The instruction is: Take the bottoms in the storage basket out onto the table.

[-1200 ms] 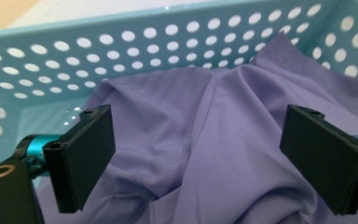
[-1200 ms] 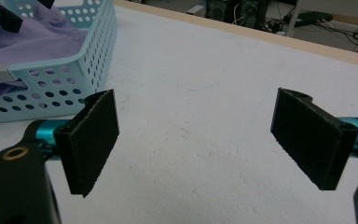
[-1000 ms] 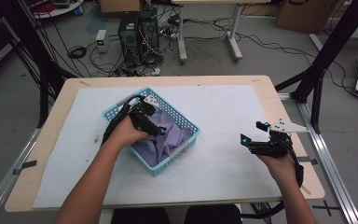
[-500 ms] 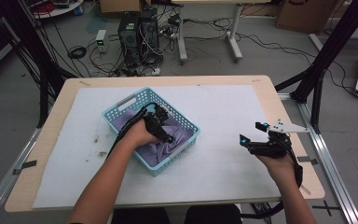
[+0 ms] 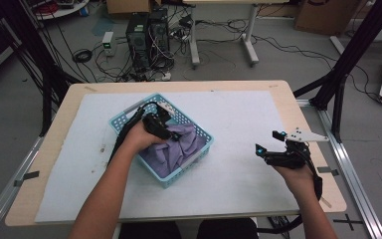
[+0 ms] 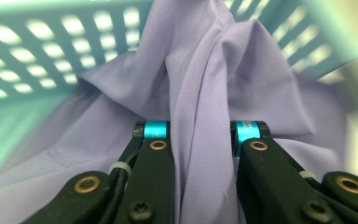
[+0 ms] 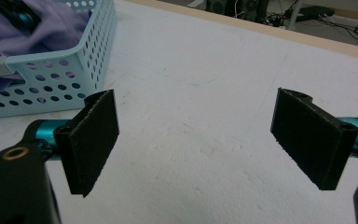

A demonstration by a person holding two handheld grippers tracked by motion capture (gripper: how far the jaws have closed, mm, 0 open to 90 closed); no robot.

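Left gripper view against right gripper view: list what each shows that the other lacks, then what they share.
Left gripper view alone: the left hand-held gripper, whose jaws have just been closing, pinching a raised fold of the purple cloth.

Right gripper view alone: the right hand-held gripper with jaws wide apart and nothing between them, the white mat, and cables on the floor beyond the table edge.

Both: the blue perforated basket with the cloth inside.

The left claw (image 6: 200, 135) has black arms, brass screws and teal collars; the right claw (image 7: 214, 140) carries black ribbed pads.
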